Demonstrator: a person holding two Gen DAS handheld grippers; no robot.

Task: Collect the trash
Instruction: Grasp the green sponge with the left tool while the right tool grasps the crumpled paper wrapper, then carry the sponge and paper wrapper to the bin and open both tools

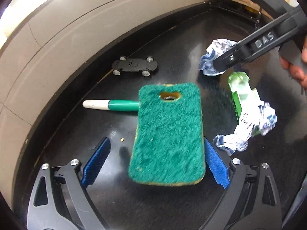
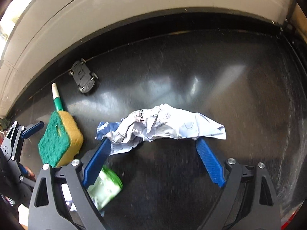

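A green-and-yellow sponge lies on the black table between the open blue fingers of my left gripper; only the right pad looks close to its edge. It also shows in the right wrist view. A crumpled white-and-blue paper lies just beyond the open fingertips of my right gripper; in the left wrist view the paper sits at the right gripper's tip. A green plastic wrapper and a second crumpled paper lie to the right.
A green-and-white marker lies partly under the sponge. A small black toy car lies upside down near the table's far edge, beside a pale wall. The green wrapper shows under my right gripper's left finger.
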